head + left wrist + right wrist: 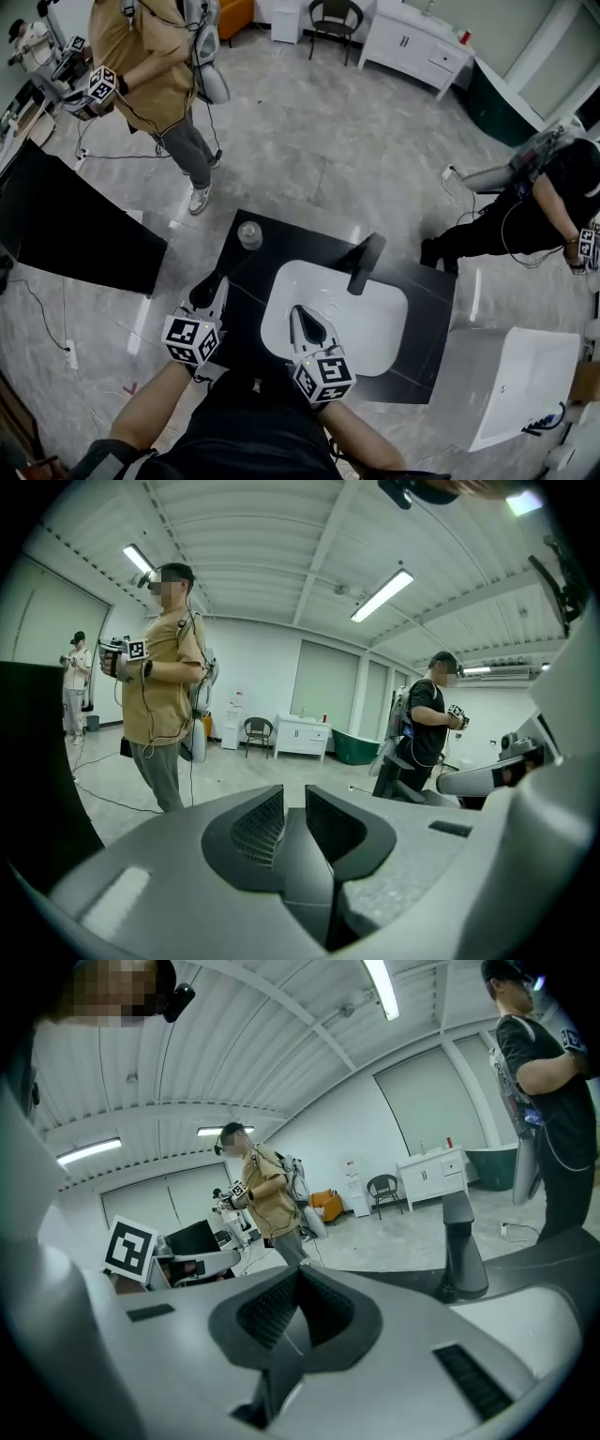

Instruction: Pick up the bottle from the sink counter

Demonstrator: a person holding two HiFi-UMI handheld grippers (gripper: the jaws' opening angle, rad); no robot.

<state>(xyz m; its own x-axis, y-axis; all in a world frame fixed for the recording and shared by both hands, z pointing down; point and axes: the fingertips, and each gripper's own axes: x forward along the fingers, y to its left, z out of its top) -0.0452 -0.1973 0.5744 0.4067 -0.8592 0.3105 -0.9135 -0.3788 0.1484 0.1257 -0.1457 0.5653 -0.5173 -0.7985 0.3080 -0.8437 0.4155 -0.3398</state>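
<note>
A small clear bottle [249, 234] stands upright on the far left corner of the black sink counter [427, 328]. My left gripper [210, 284] hovers over the counter's left edge, a short way nearer than the bottle and pointing toward it. Its jaws stand slightly apart with nothing between them [293, 803]. The bottle does not show clearly in the left gripper view. My right gripper [298, 312] hangs over the white basin [375, 328], jaws closed together and empty [300, 1283]. The black faucet [364, 264] rises beyond the basin, and the right gripper view has the faucet [463, 1241] to the right of the jaws.
A person in a tan shirt [150, 56] stands beyond the counter at the upper left, another person in black [553, 206] at the right. A white box [516, 384] sits against the counter's right side. A black panel [75, 225] stands at the left. Cables lie on the floor.
</note>
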